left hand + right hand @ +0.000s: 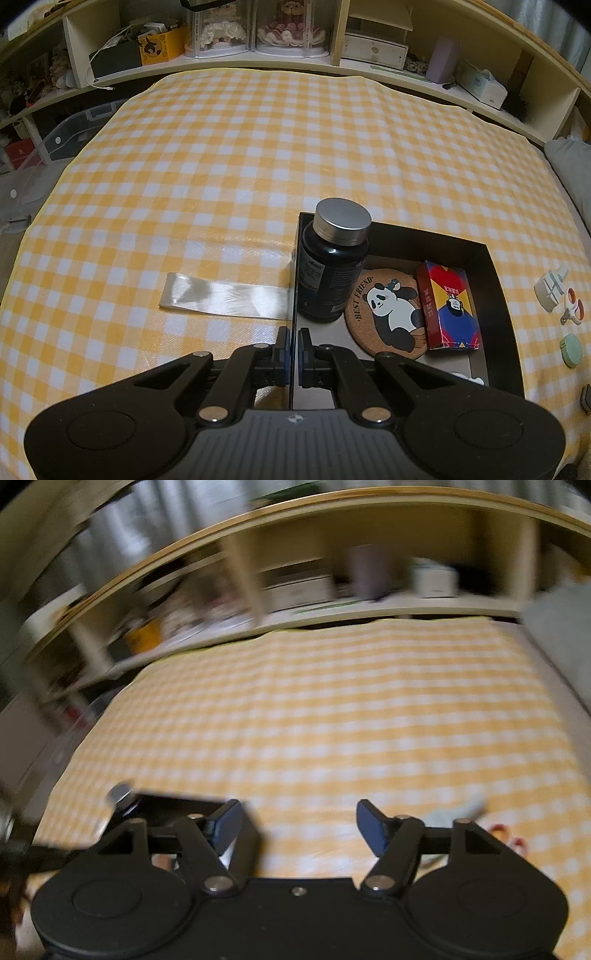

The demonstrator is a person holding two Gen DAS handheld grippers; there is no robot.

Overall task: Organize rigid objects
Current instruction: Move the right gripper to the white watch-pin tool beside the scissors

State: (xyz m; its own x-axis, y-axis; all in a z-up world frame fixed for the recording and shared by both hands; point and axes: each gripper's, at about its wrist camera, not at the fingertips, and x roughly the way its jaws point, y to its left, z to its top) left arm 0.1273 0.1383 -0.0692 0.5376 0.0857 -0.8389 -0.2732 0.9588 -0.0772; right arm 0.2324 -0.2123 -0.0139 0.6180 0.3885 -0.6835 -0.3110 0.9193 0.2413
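A black open box (498, 295) lies on the yellow checked tablecloth (258, 166). In it stand a dark bottle with a silver cap (332, 266), a round cork panda coaster (388, 314) and a red card pack (448, 306). My left gripper (294, 354) is shut on the box's left wall, one pad on each side of it. The right wrist view is blurred. There my right gripper (299, 827) stands open over bare cloth with nothing between its fingers; the box (177, 803) and the bottle cap (120, 794) lie to its left.
A shiny white strip (221, 295) lies flat left of the box. Right of the box are a white plastic piece (550, 288), a small orange-ringed tool (574, 308) and a green round case (570, 349). Shelves (295, 59) run along the far edge.
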